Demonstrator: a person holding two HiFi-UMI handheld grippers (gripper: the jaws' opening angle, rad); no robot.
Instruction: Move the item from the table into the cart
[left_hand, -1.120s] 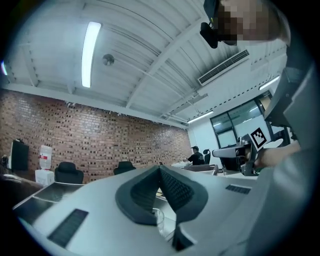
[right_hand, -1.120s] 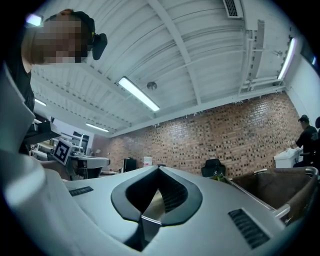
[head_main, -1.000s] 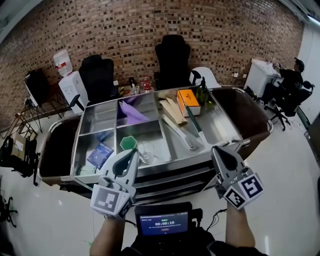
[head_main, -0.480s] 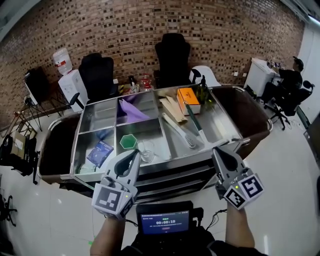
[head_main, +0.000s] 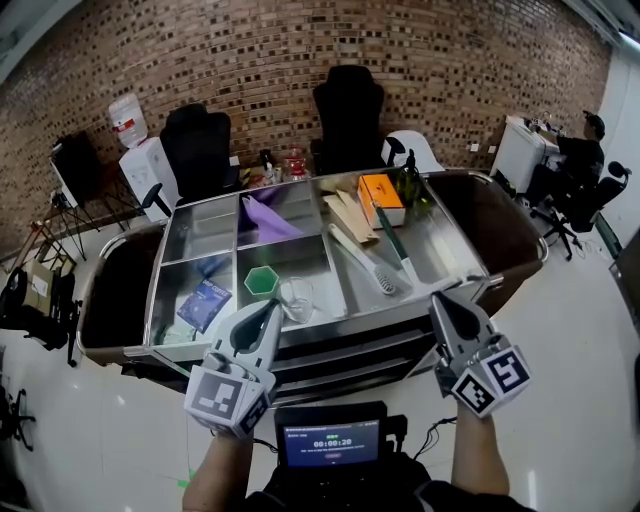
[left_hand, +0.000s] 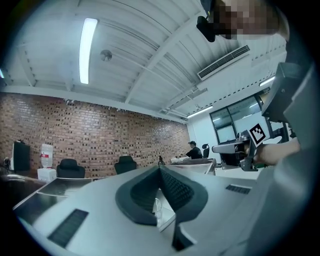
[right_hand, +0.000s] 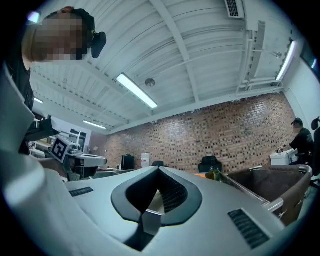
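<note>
Left tool (head_main: 268, 305), right tool (head_main: 440, 298): both clenched, gripping nothing, hovering at lower frame in front of cart (head_main: 195, 235).
Cart filling frame centre, holding green cup (head_main: 260, 281), glass (head_main: 296, 297), orange box (head_main: 379, 198).
Item to move: cannot tell which.
Step, by judgement: pausing between transfers.
Next move calling for: locating item, opening one tool, reaching for it.

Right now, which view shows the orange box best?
Head view: the orange box shows whole, from above. The right gripper view catches only an orange sliver of it past the jaws; the left gripper view doesn't show it.
</note>
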